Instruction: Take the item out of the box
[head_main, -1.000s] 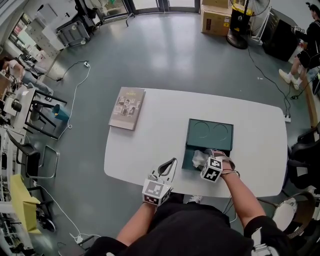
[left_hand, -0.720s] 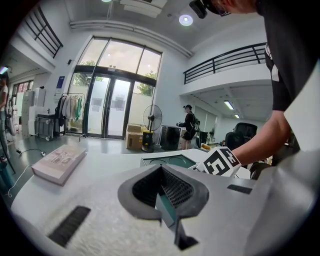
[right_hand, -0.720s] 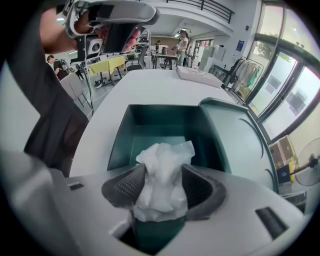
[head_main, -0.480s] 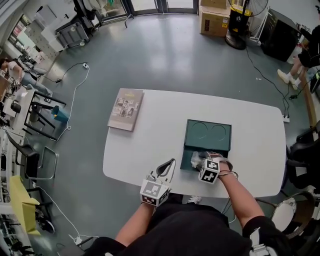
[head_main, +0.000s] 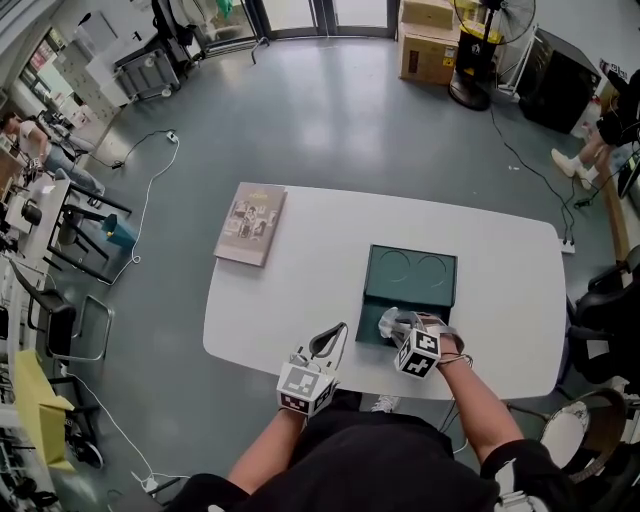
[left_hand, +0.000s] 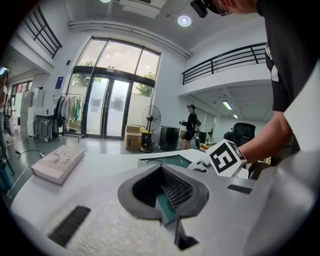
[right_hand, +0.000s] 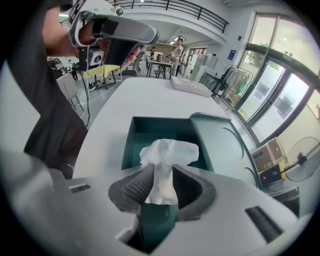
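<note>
White table (head_main: 300, 290) with book (head_main: 250, 224) and green box (head_main: 410, 280)

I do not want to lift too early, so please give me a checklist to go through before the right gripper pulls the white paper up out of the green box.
1. Right gripper on the white paper: ok, its jaws have just been closing and pinch it.
2. Paper free of the green box walls: cannot tell.
3. Lid open: ok.
4. Left gripper away from the box: ok, shut and empty.
5. Book out of the way: ok, far across the table.
</note>
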